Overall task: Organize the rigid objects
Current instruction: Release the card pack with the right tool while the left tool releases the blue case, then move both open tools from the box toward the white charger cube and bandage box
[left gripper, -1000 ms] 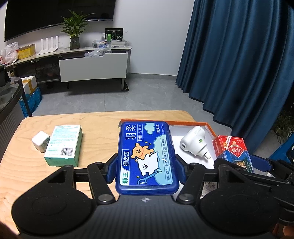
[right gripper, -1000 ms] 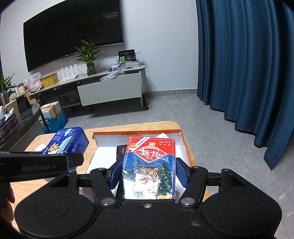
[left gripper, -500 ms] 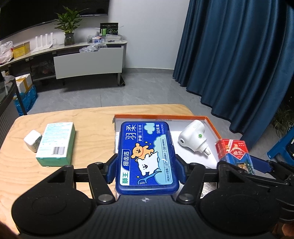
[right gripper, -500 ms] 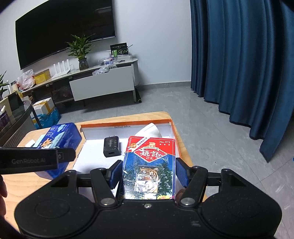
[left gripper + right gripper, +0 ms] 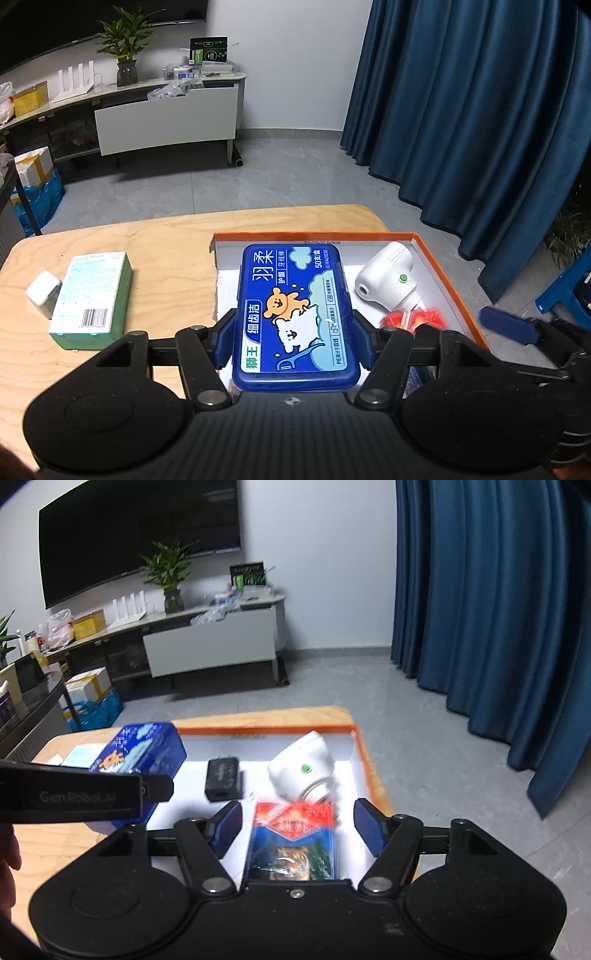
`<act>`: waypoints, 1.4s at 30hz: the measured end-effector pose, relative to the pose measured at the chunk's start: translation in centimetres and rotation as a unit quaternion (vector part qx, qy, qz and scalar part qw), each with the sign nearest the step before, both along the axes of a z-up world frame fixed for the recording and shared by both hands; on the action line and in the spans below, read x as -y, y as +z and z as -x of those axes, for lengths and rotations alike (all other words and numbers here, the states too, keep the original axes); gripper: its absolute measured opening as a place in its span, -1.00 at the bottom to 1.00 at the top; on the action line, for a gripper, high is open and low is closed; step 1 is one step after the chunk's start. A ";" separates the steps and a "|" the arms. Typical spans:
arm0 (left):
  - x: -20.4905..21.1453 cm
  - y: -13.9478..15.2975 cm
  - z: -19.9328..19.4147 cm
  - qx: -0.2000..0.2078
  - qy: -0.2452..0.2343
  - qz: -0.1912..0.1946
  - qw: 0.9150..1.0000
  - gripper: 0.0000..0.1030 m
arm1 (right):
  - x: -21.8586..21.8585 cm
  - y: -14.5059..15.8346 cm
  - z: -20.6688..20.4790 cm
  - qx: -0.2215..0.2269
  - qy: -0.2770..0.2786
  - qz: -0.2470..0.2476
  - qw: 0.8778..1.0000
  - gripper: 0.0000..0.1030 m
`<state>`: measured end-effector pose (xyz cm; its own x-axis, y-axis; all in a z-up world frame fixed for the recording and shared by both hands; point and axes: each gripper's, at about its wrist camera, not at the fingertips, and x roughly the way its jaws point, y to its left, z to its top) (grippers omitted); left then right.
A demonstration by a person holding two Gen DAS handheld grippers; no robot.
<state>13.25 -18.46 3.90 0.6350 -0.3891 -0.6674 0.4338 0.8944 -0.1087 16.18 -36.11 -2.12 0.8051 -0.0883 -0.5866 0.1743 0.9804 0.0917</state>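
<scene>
The left tongs clamp the blue floss case above the orange-rimmed tray; let go from here, it may land crooked or catch the tray's wall. The right tongs are opening around the red card box, pads clear; it could knock the white device just beyond. Blur hides whether the box rests on the tray floor.

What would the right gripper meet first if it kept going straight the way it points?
Probably the white device in the tray, just beyond the card box lying between the opening right gripper's fingers; depth is unclear.
</scene>
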 end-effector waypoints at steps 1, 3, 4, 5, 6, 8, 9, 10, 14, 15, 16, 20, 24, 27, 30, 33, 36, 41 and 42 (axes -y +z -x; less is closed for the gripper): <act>0.1 -0.1 -0.1 -0.001 -0.002 0.000 1.000 0.21 | 0.1 0.1 0.2 0.004 -0.002 0.002 1.000 0.63; 0.4 -0.3 -0.5 -0.007 -0.005 -0.001 1.000 0.21 | 0.3 0.3 0.7 0.012 -0.008 0.008 1.000 0.64; 0.6 -0.4 -0.8 -0.010 -0.008 -0.002 1.000 0.21 | 0.4 0.4 0.9 0.014 -0.010 0.009 1.000 0.64; 0.8 -0.6 -1.0 -0.014 -0.011 -0.003 1.000 0.21 | 0.5 0.5 1.2 0.017 -0.010 0.009 1.000 0.64; 1.1 -0.7 -1.2 -0.018 -0.015 -0.003 1.000 0.21 | 0.6 0.6 1.5 0.021 -0.010 0.010 1.000 0.66; 1.7 -1.0 -1.6 -0.027 -0.026 -0.003 0.999 0.21 | 0.5 0.9 2.0 0.029 -0.011 0.018 0.999 0.67; 1.9 -1.2 -1.7 -0.033 -0.034 -0.002 0.999 0.22 | 0.4 1.0 2.2 0.033 -0.013 0.024 0.999 0.69; 2.3 -1.3 -1.8 -0.039 -0.044 -0.005 0.998 0.23 | 0.4 1.2 2.2 0.035 -0.014 0.029 0.999 0.70; 2.6 -1.1 -1.4 -0.029 -0.048 -0.011 0.998 0.53 | -0.1 1.7 2.5 0.040 -0.011 0.049 0.998 0.72; 2.3 -1.0 -1.2 -0.027 -0.046 -0.012 0.998 0.54 | -0.2 1.8 2.5 0.040 -0.010 0.051 0.998 0.73; 2.1 -0.8 -1.1 -0.028 -0.043 -0.011 0.999 0.54 | -0.2 1.9 2.6 0.041 -0.010 0.052 0.998 0.73; 0.7 0.2 -0.8 -0.022 -0.018 -0.008 1.000 0.60 | -0.8 2.7 2.7 0.046 -0.003 0.045 0.998 0.74; -0.8 1.0 -0.6 -0.011 -0.004 -0.008 1.000 0.64 | -2.5 3.4 2.9 0.051 0.013 0.048 0.997 0.74; -2.7 1.3 -0.1 -0.001 0.014 -0.006 1.000 0.66 | -4.1 3.6 2.9 0.049 0.033 0.049 0.997 0.75; -5.3 1.2 0.1 -0.005 0.041 0.003 0.999 0.67 | -6.0 3.8 2.7 0.047 0.059 0.049 0.996 0.75; -8.6 0.7 0.0 -0.004 0.080 0.005 0.997 0.67 | -8.1 3.8 2.4 0.044 0.085 0.054 0.994 0.75; -12.2 -0.3 -0.8 -0.012 0.128 0.005 0.992 0.67 | -9.8 3.8 2.3 0.044 0.108 0.059 0.991 0.75; -17.3 -2.3 -3.9 -0.030 0.204 0.003 0.978 0.67 | -11.8 3.6 1.9 0.042 0.130 0.070 0.988 0.75; -18.0 -2.5 -4.6 -0.029 0.211 0.003 0.977 0.67 | -12.0 3.4 1.9 0.041 0.132 0.071 0.988 0.75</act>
